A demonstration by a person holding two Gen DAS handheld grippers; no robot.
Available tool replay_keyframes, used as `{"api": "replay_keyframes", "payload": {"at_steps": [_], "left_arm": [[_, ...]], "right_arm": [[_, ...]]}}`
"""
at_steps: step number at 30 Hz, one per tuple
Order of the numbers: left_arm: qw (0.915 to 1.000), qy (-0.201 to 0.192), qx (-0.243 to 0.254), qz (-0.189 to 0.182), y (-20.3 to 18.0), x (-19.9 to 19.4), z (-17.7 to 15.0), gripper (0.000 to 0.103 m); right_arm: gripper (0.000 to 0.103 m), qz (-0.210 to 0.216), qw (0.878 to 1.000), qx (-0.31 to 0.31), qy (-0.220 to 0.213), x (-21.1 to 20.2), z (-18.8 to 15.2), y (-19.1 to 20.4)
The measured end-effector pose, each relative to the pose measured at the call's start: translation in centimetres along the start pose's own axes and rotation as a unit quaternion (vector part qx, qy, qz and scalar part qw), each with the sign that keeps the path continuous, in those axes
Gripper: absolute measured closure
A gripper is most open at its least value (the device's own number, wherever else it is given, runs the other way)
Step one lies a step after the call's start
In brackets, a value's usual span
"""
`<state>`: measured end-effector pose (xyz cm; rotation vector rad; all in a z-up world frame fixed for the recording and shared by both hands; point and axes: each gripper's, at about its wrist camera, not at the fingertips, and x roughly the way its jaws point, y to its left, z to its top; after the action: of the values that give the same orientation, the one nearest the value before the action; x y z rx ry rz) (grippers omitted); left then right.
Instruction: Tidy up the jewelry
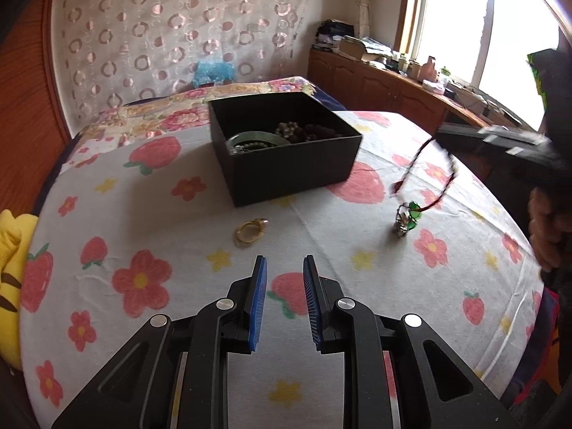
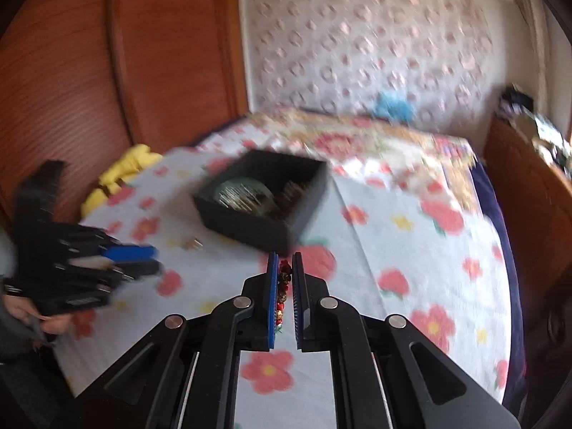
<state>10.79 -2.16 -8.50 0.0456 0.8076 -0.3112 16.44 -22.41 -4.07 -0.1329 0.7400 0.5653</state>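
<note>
Bed (image 1: 150,214), covered in a flowered sheet, serves as the work surface. Black box (image 1: 286,164), upper centre, lies open to receive pieces; beads and a green bangle lie inside. Right gripper (image 2: 285,287): jaws pinching the red-cord necklace (image 1: 425,186), which dangles at frame right, evidently for transfer. Left gripper (image 1: 285,302): jaws spread, empty, facing the gold ring (image 1: 250,232) just ahead, probably next.

No legible text, label, brand, number or sign appears in either view. The pale labels on the right gripper (image 1: 500,143) and on the left gripper (image 2: 89,279) are motion-blurred and cannot be read. The packages on the cabinet (image 1: 393,82) by the window are too small to make out.
</note>
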Motion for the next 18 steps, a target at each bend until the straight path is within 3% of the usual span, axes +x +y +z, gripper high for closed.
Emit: {"api": "replay_keyframes", "payload": {"at_steps": [4,7,11,18], "left_arm": [[0.9997,0.004,0.011,-0.02,-1.4,0.4,0.8,0.082],[0.9989,0.003,0.032,-0.034,-3.3,0.7,1.7,0.076],[0.9969,0.012,0.065,-0.045,-6.1,2.2,2.8,0.076],[0.9935,0.043,0.075,-0.074,-8.2,5.2,3.3,0.076]], "right_arm": [[0.094,0.002,0.999,0.038,0.017,1.2,-1.5,-2.6],[0.094,0.004,0.999,0.049,0.017,1.2,-2.0,-3.3],[0.094,0.003,0.998,0.055,0.016,1.2,-2.6,-3.6],[0.094,-0.005,0.997,0.076,0.021,1.5,-3.5,-4.8]]}}
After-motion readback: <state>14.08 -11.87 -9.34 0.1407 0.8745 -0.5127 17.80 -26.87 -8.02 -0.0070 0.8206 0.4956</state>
